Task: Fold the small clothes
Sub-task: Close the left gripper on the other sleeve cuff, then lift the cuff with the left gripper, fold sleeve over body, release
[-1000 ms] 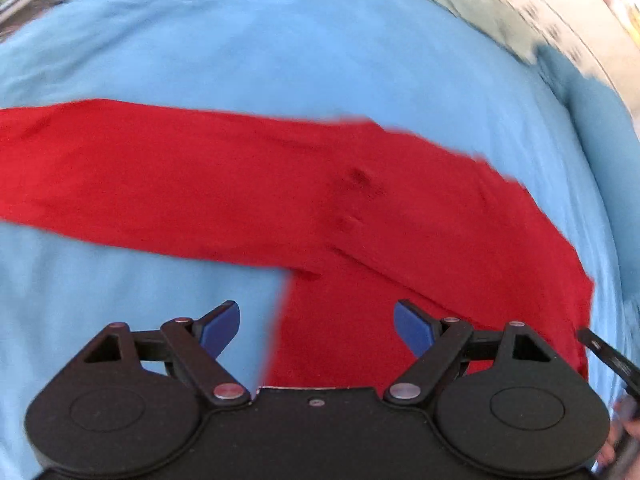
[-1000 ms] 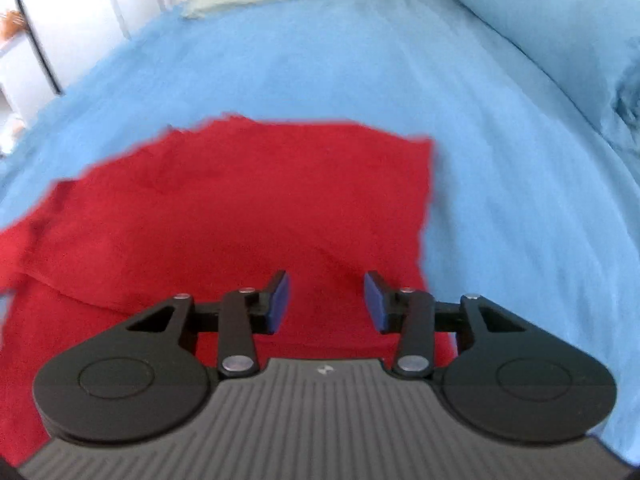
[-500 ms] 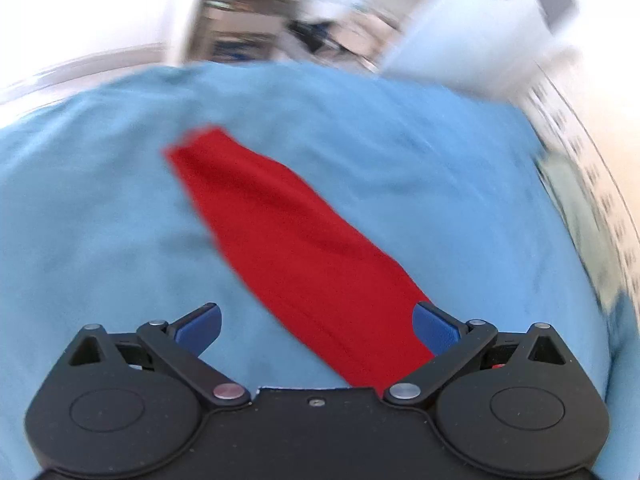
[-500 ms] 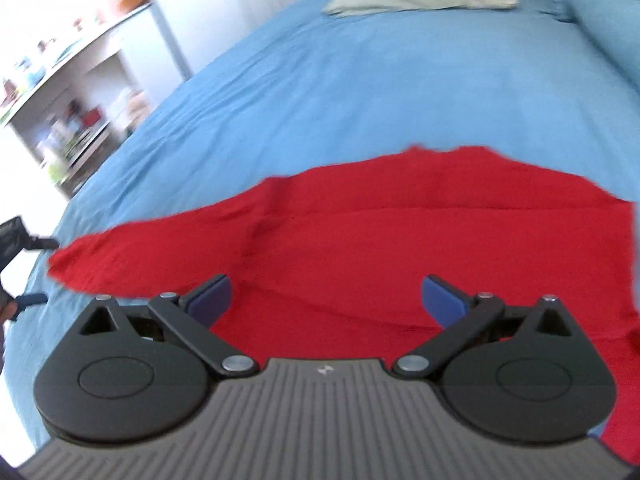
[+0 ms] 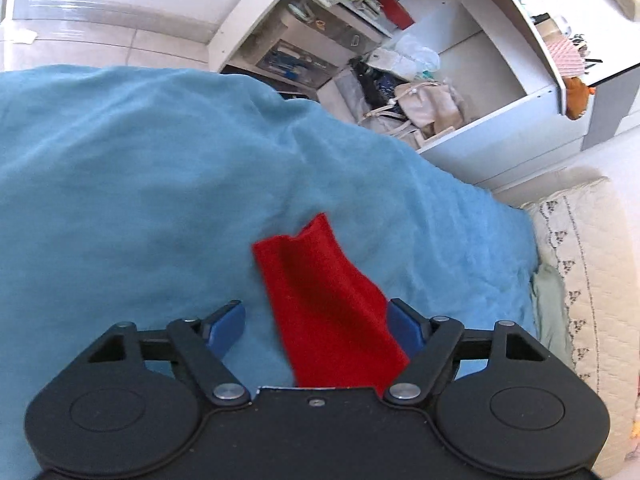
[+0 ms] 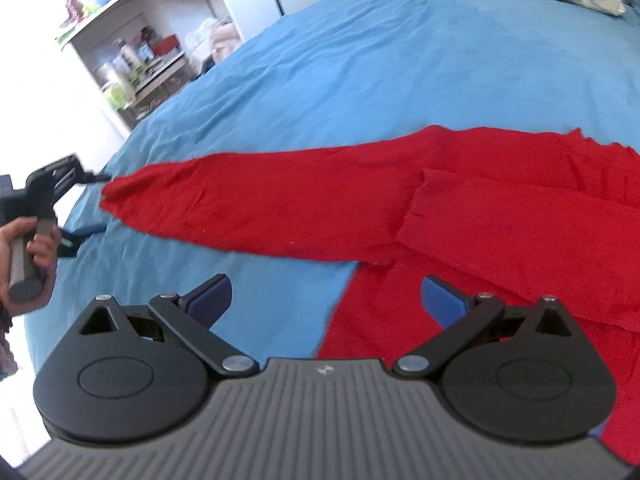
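Barely begun, the red long-sleeved top (image 6: 460,216) lies mostly flat on the blue bed (image 6: 360,60), its sleeve (image 5: 320,292) between the left gripper (image 5: 316,322)'s spread fingers, the right gripper (image 6: 326,298) likewise gaping, holding nothing.

Both views are bright with daylight. In the right wrist view the wall (image 6: 36,92) at 9 to 10 o'clock is blown out to plain white, and the shelf (image 6: 132,60) beside it looks hazy and soft. The red garment (image 6: 360,208) is smeared along its edges, a sign of motion blur. The left wrist view is sharper: the blue bedcover (image 5: 140,168) shows soft shadowed creases, and the red sleeve (image 5: 320,296) has a dark fold shadow down its middle. Fisheye bending curves the shelves (image 5: 400,60) at 12 to 2 o'clock, and the corners go dark.
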### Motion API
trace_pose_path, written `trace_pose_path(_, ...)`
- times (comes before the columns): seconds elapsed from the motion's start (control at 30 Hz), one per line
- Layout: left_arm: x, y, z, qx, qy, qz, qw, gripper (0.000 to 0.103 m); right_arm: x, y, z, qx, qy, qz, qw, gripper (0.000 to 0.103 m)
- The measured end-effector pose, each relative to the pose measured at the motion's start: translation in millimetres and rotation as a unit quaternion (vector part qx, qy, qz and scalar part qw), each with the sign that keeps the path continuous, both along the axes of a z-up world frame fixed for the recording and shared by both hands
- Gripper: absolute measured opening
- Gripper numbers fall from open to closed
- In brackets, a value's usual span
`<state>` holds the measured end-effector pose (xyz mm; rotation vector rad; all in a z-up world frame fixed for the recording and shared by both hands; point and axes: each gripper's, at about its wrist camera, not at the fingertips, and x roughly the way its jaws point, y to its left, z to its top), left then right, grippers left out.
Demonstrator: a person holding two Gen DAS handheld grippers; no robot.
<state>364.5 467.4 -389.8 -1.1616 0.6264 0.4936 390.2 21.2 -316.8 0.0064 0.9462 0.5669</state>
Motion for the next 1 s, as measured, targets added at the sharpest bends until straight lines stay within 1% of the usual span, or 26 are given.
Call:
trace_pose_path(0.17,9.5,1.9,-10.5,-0.009,-0.009,-0.007,0.9999,0.068,2.4,10.0,-2.4,0.001,0.001,0.005,1.0,0.103)
trace_pose_path(0.2,11.0,2.9,-14.2,-0.012,-0.01,-0.001,0.9999,0.067,4.0,13.6,-3.2,0.001,0.001,0.007,1.0,0.103)
trace_pose_path(0.23,12.4,4.5,-19.0,-0.018,-0.014,0.008,0.9997,0.062,4.6,14.4,-2.7,0.001,0.0,0.01,1.0,0.103)
trace_pose_path(0.27,10.5,6.0,-22.8,-0.024,-0.016,0.019,0.9994,0.052,5.3,16.2,-2.7,0.001,-0.002,0.012,1.0,0.103)
trace_pose_path(0.3,8.0,6.4,-24.8,-0.027,-0.014,0.028,0.9992,0.045,5.9,17.8,-2.3,0.0,-0.003,0.014,1.0,0.103)
trace_pose_path(0.33,6.1,6.4,-26.0,-0.024,-0.003,0.03,0.9992,0.03,6.6,18.8,-1.8,-0.001,-0.005,0.014,1.0,0.103)
trace_pose_path(0.37,4.5,6.1,-26.3,-0.022,0.004,0.028,0.9994,0.018,6.9,18.9,-1.4,-0.001,-0.007,0.014,1.0,0.103)
trace_pose_path(0.43,0.7,5.4,-27.0,-0.021,0.003,0.022,0.9995,0.014,7.9,19.2,-1.3,0.002,-0.007,0.012,1.0,0.103)
trace_pose_path(0.5,0.5,3.5,-23.5,-0.013,0.008,0.019,0.9997,0.013,8.5,17.4,-1.8,0.003,-0.007,0.011,1.0,0.103)
trace_pose_path(0.63,9.7,-6.0,-4.1,0.03,0.018,0.004,0.9994,0.011,8.4,9.5,-1.6,-0.001,-0.013,0.004,1.0,0.103)
trace_pose_path(0.8,23.1,-33.4,37.3,0.082,-0.01,-0.033,0.996,0.011,10.0,-13.3,3.8,0.003,-0.018,-0.02,1.0,0.103)
trace_pose_path(0.9,38.0,-67.8,71.4,0.114,-0.039,-0.076,0.9899,0.011,11.1,-35.4,8.9,0.002,-0.026,-0.042,0.999,0.103)
trace_pose_path(1.0,55.6,-111.6,99.3,0.129,-0.069,-0.123,0.9816,0.011,11.6,-62.9,14.4,-0.005,-0.036,-0.066,0.997,0.103)
